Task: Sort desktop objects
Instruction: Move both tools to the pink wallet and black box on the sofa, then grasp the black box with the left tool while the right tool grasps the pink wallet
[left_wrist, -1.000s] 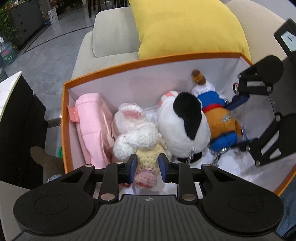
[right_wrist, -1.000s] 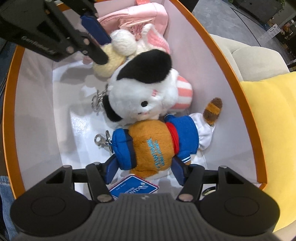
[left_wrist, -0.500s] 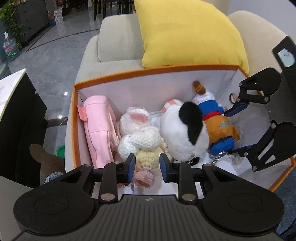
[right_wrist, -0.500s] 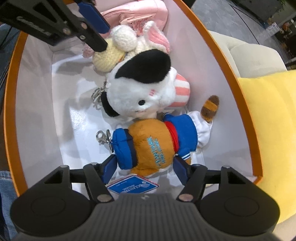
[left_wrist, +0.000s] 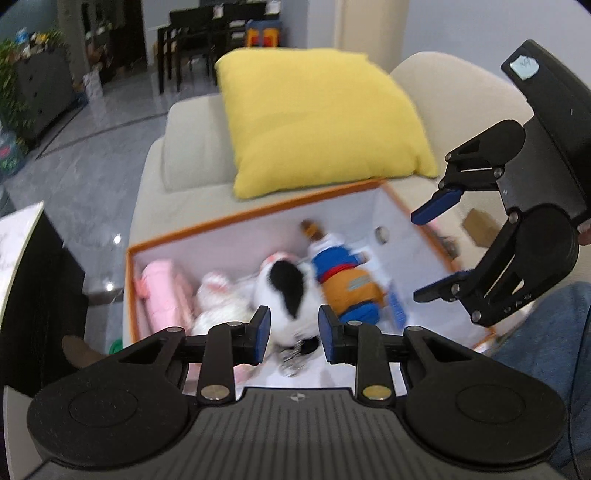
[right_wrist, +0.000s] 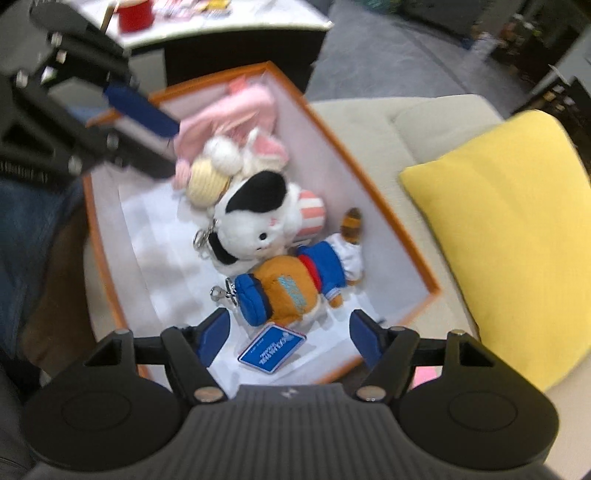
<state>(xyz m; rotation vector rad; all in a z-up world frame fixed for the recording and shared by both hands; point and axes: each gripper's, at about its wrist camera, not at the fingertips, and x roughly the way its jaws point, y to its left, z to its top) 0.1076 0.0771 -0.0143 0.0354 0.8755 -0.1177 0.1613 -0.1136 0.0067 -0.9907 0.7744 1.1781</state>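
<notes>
An orange-rimmed white box (left_wrist: 258, 216) (right_wrist: 369, 192) sits on a beige sofa. Inside lie a pink pouch (left_wrist: 160, 291) (right_wrist: 236, 110), a white and yellow knitted toy (left_wrist: 216, 306) (right_wrist: 218, 162), a black-and-white plush (left_wrist: 284, 284) (right_wrist: 255, 218) and an orange-and-blue plush (left_wrist: 351, 280) (right_wrist: 291, 288) with a blue tag (right_wrist: 271, 349). My left gripper (left_wrist: 291, 334) is open and empty above the box's near edge. My right gripper (right_wrist: 288, 336) (left_wrist: 432, 254) is open and empty above the box, over the orange-and-blue plush.
A yellow cushion (left_wrist: 317, 118) (right_wrist: 517, 229) leans on the sofa back behind the box. A dark side table (left_wrist: 29, 288) stands at the left. A white tabletop with a red cup (right_wrist: 135, 14) lies beyond the box. A person's jeans-clad leg (left_wrist: 554, 354) is at the right.
Both grippers have lifted up and back out of the box, so the box looks smaller. The right jaws have spread wider and no longer flank the orange-and-blue plush. The toys stayed put.
</notes>
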